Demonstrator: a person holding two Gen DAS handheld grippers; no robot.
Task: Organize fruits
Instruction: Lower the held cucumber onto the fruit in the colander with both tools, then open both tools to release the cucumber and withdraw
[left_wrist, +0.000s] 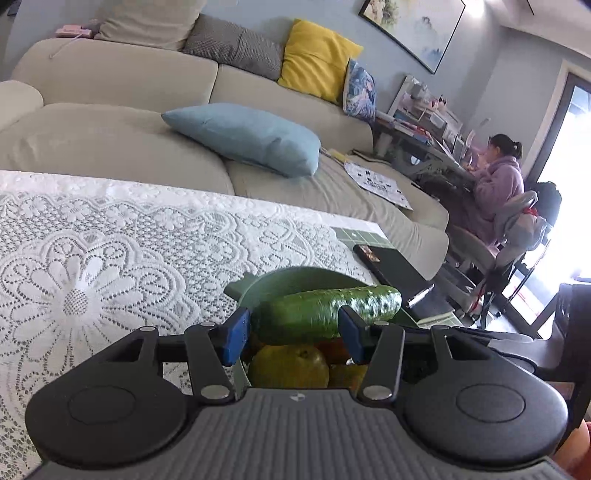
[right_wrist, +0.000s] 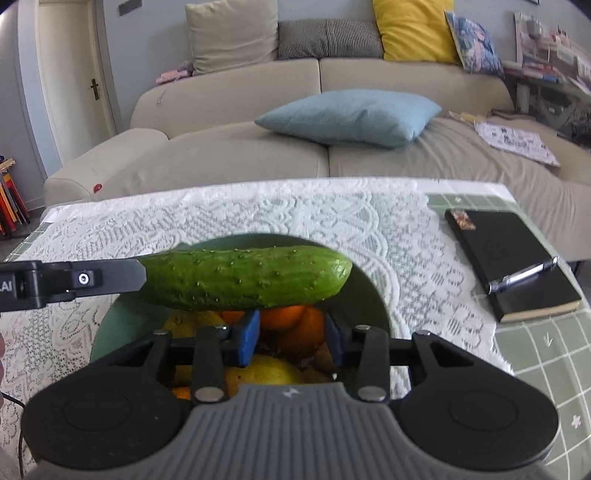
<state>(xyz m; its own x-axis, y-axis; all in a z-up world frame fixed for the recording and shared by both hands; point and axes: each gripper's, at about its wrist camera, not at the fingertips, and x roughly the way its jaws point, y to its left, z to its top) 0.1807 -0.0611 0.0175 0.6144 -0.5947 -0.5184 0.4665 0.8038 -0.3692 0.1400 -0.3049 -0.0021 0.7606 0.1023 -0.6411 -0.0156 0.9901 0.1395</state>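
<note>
A green cucumber (left_wrist: 325, 310) is held level over a green bowl (left_wrist: 295, 280) full of fruit. My left gripper (left_wrist: 293, 338) is shut on the cucumber's near end; its fingers enter the right wrist view from the left and meet the cucumber (right_wrist: 243, 280) there. Under it lie a yellow-green fruit (left_wrist: 288, 365), oranges (right_wrist: 295, 325) and a yellow fruit (right_wrist: 266, 373) in the bowl (right_wrist: 369, 295). My right gripper (right_wrist: 291, 341) is open and empty, low over the fruit, just below the cucumber.
The bowl stands on a white lace cloth (right_wrist: 258, 210) over a green tiled table (right_wrist: 535, 350). A black notebook (right_wrist: 509, 262) with a pen (right_wrist: 524, 277) lies to the right. A beige sofa (right_wrist: 240, 155) stands behind. A person (left_wrist: 498, 177) sits at a desk far right.
</note>
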